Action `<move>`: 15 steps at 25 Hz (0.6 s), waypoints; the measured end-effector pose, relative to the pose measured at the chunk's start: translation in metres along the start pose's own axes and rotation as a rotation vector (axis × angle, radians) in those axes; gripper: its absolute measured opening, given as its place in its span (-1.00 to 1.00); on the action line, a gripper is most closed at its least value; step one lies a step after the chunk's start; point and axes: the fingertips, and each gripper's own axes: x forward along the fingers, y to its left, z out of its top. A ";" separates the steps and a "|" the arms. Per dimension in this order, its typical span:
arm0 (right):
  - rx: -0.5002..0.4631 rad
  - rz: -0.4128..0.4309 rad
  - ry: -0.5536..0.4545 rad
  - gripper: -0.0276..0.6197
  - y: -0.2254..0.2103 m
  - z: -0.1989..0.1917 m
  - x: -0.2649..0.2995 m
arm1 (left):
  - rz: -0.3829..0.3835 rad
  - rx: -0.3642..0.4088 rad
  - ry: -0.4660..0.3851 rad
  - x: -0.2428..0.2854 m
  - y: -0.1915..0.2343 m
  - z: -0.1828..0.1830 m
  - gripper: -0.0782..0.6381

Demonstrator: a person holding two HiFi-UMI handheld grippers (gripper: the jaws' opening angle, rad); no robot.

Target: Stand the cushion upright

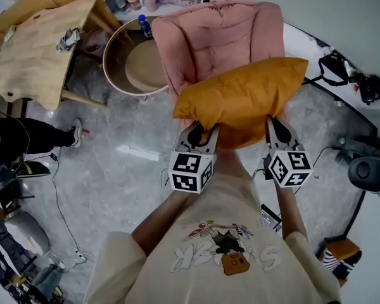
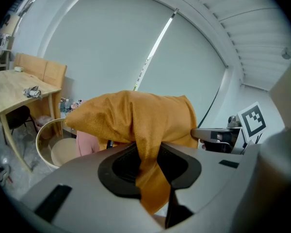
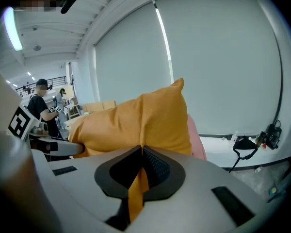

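Mustard-orange fabric, plump and faintly creased, marks the cushion (image 1: 240, 100). It is held in the air just in front of the pink armchair (image 1: 218, 37), its long side roughly level and its right corner tipped up toward the chair's back. On the cushion's near-left edge, the left gripper (image 1: 201, 135) is clenched on a fold of the cover. On the near-right edge, the right gripper (image 1: 277, 130) pinches a thin flap of cloth, its jaws almost together.

Only the head view takes in the surroundings: a wooden table (image 1: 41, 49) well left of the armchair, a round tub (image 1: 136, 62) just beside the chair's left arm, and a grey polished floor (image 1: 126, 163) in front of it. Only the left gripper view shows the thick bunch of cloth hanging down between that gripper's jaws, with the armchair a pink sliver under the cushion. Only the right gripper view shows the cushion's pointed corner against a pale window blind (image 3: 223, 57), and a person (image 3: 41, 106) standing well left of the armchair.
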 end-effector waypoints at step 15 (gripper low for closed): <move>0.009 0.040 -0.013 -0.82 -0.022 0.032 0.034 | 0.046 0.018 -0.030 0.034 0.011 0.046 -0.47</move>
